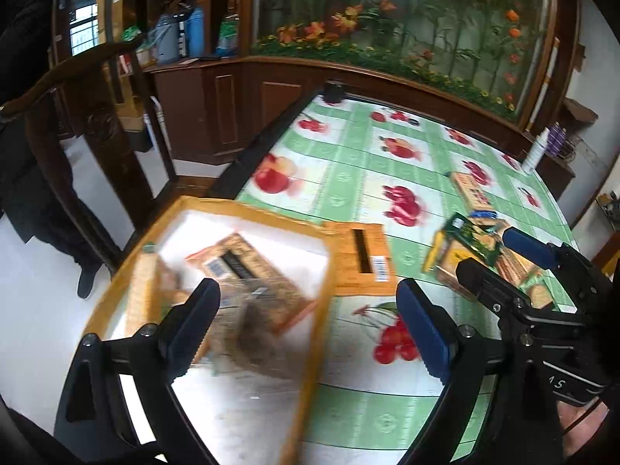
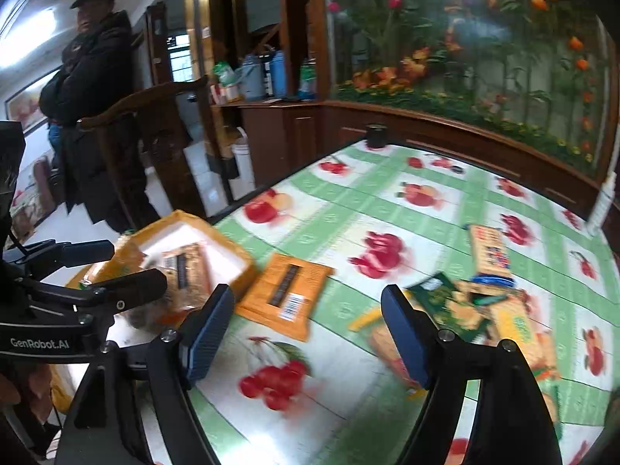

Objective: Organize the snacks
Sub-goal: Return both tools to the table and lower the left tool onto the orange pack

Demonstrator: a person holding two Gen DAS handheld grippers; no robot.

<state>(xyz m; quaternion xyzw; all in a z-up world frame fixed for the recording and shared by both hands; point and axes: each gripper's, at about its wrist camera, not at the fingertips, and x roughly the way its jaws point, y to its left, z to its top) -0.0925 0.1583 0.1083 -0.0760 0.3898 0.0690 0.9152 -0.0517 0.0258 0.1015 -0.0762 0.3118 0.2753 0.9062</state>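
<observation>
Inspecting the table (image 2: 387, 407), we found some packets already in the yellow box (image 1: 232, 213). Several snack packets (image 2: 465, 310) lay outside; both the left gripper (image 1: 306, 325) and the right gripper (image 2: 310, 333) were spread, empty.

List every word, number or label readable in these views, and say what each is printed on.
"GenRobot.AI": on the body of the left tongs, seen from the right wrist.
"15": on the body of the right tongs, seen from the left wrist.
Print and barcode on the orange packet and the other snack packs: too blurred to read.
</observation>
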